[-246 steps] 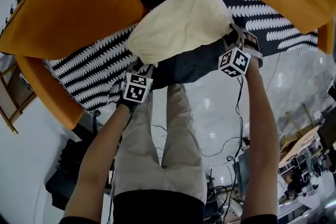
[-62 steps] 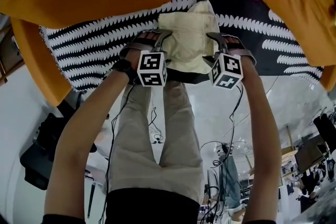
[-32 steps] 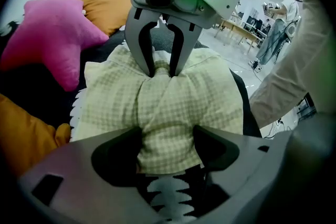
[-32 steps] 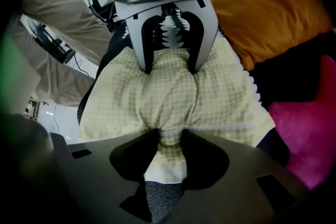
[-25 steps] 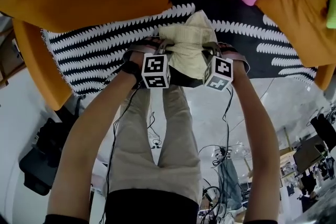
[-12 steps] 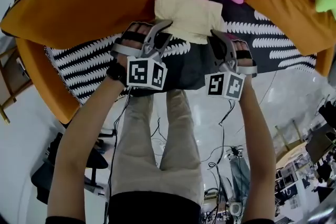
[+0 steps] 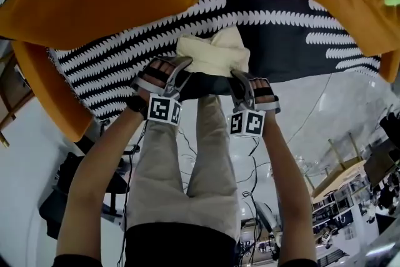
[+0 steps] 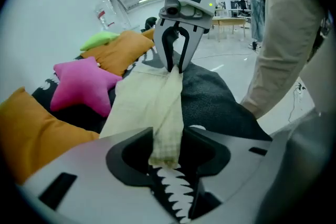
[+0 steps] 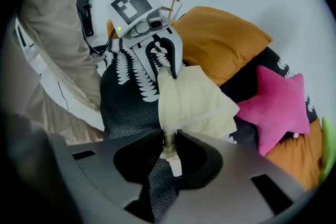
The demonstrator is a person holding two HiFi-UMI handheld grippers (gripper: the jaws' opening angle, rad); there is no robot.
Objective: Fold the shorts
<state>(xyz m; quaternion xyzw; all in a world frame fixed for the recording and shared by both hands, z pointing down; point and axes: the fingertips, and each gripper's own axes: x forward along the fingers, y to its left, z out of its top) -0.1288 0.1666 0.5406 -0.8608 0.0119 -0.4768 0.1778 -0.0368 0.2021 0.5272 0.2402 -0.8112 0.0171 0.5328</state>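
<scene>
Head view: forearms outstretched, left gripper [image 7: 185,62] and right gripper [image 7: 237,75] angled down at cream shorts [image 7: 212,52] lying on patterned cover [image 7: 119,65]; left gripper view: jaws, just opening wider, narrowly clasp a fold; right gripper view: jaws pinch the shorts' edge.

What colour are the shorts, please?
Pale cream-yellow shorts, clearest in the left gripper view.

Pale yellow shorts [image 7: 212,54], folded small and bunched up, near the edge of the black-and-white blanket [image 7: 294,25].
</scene>
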